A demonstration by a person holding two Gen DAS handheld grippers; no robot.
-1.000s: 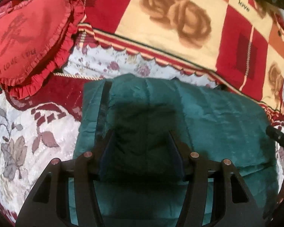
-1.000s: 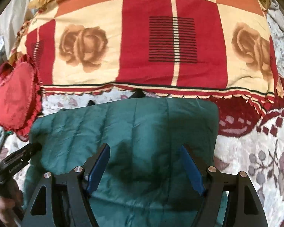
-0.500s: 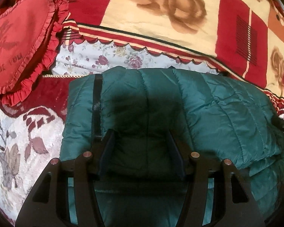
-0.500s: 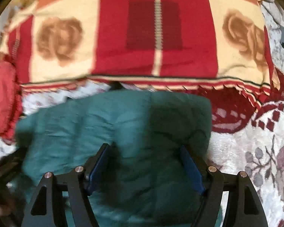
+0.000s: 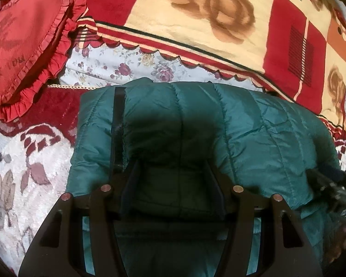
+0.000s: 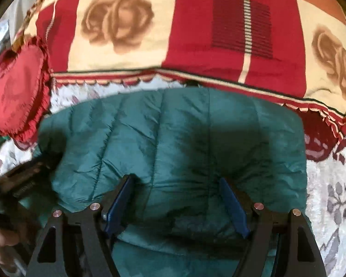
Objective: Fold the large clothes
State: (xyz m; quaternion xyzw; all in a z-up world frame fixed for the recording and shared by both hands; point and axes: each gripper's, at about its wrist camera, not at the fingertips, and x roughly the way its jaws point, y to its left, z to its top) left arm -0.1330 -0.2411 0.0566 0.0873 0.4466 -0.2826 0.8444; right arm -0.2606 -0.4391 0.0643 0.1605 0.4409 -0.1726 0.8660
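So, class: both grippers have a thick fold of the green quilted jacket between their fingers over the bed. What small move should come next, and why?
Probably lower the fold onto the jacket's bottom layer, then open. Both the left gripper and right gripper grip the puffy jacket, its folded edge squared up.

The word "love" is printed in dark letters on a cream square of the red and cream rose-patterned blanket (image 5: 196, 23), near its upper right corner. Woven lettering is seen on the red heart-shaped cushion (image 5: 23, 46); it appears upside down, and only "YOU" can be made out there.
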